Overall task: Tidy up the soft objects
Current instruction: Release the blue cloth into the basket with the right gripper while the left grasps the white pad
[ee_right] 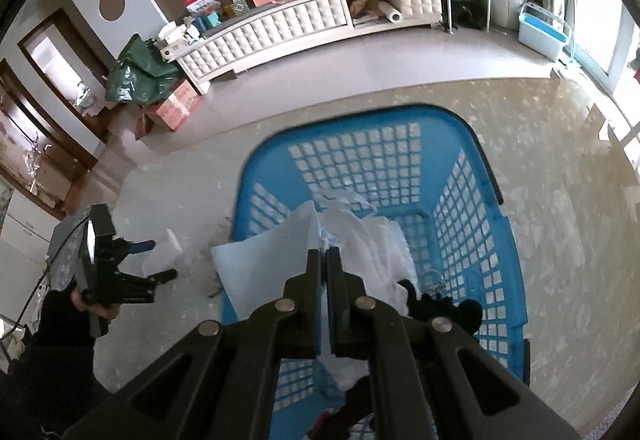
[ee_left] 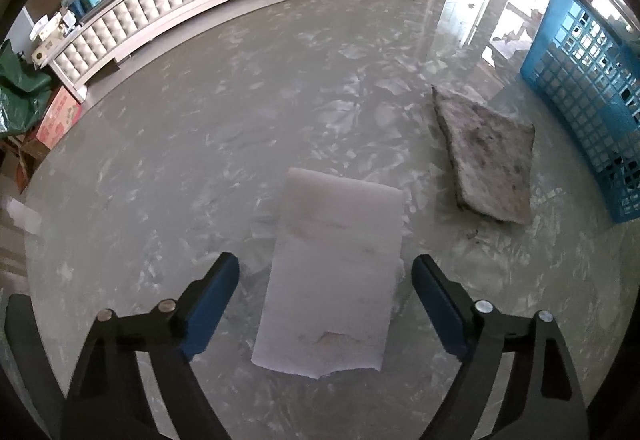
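- Left wrist view: the left tongs (ee_left: 325, 304) are spread wide, one finger on each side of a white foam sheet (ee_left: 334, 272) lying flat on the counter (ee_left: 200, 144), not touching it.
- At about 2 o'clock from the sheet there's a grubby grey pad (ee_left: 490, 156), and a blue basket (ee_left: 584, 104) sits just past it at 3 o'clock.
- Right wrist view: the right tongs (ee_right: 324, 260) are pinched tight on a pale foam sheet (ee_right: 268, 264) over the blue basket (ee_right: 476, 224). White cloth (ee_right: 376, 252) is piled inside it, with something black (ee_right: 440, 308) at 5 o'clock.
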